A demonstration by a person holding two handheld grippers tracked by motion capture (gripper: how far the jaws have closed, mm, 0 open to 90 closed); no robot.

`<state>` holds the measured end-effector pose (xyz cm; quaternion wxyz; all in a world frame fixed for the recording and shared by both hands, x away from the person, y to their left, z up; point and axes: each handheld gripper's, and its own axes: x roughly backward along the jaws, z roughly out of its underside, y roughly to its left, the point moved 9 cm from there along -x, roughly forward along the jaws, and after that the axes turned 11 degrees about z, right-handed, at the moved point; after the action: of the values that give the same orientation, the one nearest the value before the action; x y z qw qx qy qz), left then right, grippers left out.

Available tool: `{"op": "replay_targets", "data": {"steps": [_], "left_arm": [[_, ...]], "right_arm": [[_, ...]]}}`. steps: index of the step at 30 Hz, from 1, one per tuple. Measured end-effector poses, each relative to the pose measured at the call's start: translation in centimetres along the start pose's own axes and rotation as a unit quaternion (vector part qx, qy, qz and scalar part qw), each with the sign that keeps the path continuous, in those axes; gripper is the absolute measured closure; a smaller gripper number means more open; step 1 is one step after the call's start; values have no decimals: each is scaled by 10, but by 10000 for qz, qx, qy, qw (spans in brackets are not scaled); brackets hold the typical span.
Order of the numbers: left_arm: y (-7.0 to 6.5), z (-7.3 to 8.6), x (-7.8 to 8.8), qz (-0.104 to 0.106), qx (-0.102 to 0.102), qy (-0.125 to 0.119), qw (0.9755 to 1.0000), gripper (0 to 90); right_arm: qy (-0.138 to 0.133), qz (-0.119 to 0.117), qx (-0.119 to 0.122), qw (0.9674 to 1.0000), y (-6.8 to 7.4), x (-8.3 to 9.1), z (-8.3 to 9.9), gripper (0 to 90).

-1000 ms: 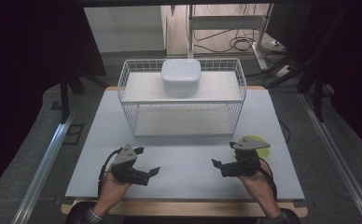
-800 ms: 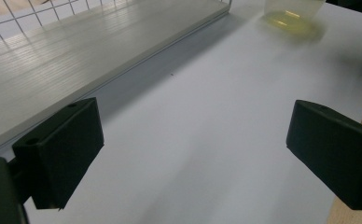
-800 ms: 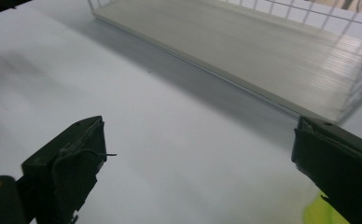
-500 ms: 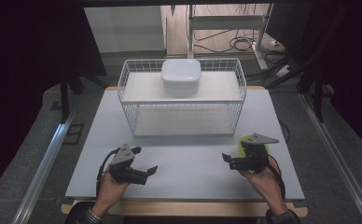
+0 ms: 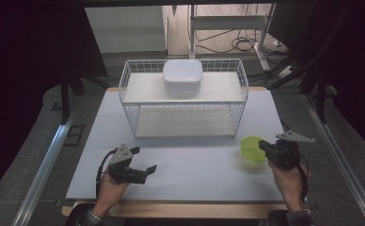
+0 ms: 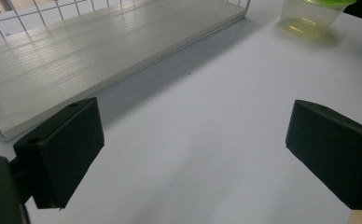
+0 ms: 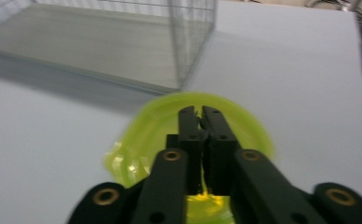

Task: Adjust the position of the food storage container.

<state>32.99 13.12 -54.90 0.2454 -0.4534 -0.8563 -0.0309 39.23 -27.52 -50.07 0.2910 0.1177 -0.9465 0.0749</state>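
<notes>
A lime-green bowl (image 5: 252, 149) stands on the white table at the right, in front of the wire rack. My right gripper (image 5: 262, 145) reaches over the bowl's right rim from the right. In the right gripper view its jaws (image 7: 199, 110) have just been closing and now press together above the inside of the bowl (image 7: 146, 130), with nothing seen between them. My left gripper (image 5: 145, 170) rests low at the front left, open and empty. The left gripper view (image 6: 193, 158) looks across bare table towards the bowl (image 6: 309, 21).
A white wire rack (image 5: 185, 101) with two shelves stands at the middle back of the table (image 5: 194, 165). A white lidded container (image 5: 182, 75) sits on its top shelf. The rack's lower shelf (image 6: 100, 51) is bare. Dark floor and metal rails flank the table.
My right hand has swung from in front of the bowl to its right side, and its jaws have gone from wide open to shut. The left hand stays put.
</notes>
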Motion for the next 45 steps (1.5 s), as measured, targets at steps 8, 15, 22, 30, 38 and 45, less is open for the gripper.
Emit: {"op": "replay_targets", "data": {"steps": [8,15,22,30,38,45], "left_arm": [[0,2,-2,-6,-10,56,10000,42],[-1,4,-4,4,-26,159,9999,41],[-2,6,-7,40,-64,223,9997,41],[-5,8,-10,93,-112,311,9994,40],[-7,9,-13,133,-152,383,9991,40],[-9,11,-16,193,-196,455,9986,38]], "right_arm": [[114,507,-158,9985,-38,-4,10,899],[390,705,-169,9966,-53,-15,24,899],[541,707,-186,9959,-51,-23,30,899],[632,687,-175,9955,-43,-27,32,899],[702,420,-174,9965,-22,-29,31,898],[742,165,-6,9971,1,-32,30,898]]}}
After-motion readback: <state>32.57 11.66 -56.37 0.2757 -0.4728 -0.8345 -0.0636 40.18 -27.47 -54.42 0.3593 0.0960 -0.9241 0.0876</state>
